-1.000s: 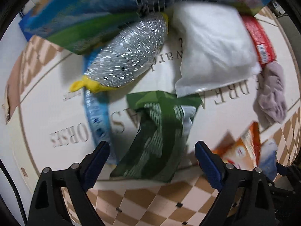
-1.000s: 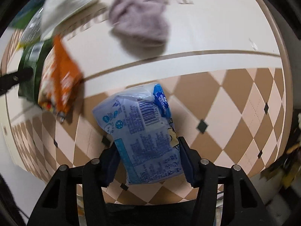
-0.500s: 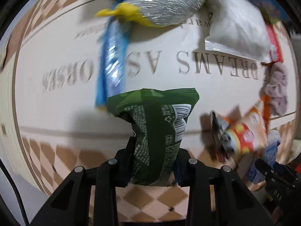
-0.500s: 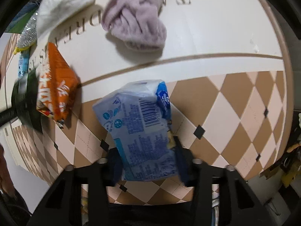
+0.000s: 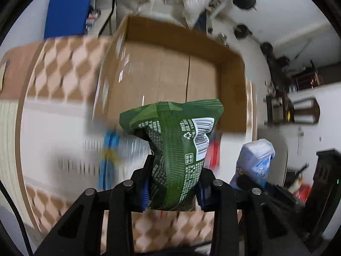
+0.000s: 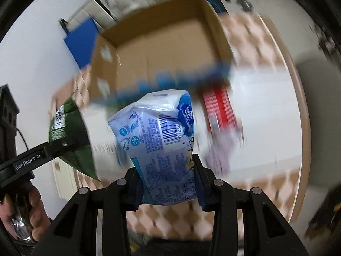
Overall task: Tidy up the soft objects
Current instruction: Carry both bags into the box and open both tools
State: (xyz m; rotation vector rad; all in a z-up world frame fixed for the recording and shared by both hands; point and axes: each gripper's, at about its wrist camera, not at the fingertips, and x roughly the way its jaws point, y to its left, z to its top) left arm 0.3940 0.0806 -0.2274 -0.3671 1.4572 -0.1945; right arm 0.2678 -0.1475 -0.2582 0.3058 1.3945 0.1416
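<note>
Two soft packets held up in front of an open cardboard box.

The left gripper pinches the lower end of a dark green packet — crinkled glossy film with pale fine print, a white barcode and a recycling mark. Its long axis runs upright, and the flat crimped seam on top points toward the box beyond. The right gripper clamps the base of a pale blue packet — puffy translucent plastic with a blue barcode, likewise upright with its bunched top toward the box. The box, plain brown corrugated board, sits far on the checkered tan-and-cream table. Blurred blue and red packs lie between.
</note>
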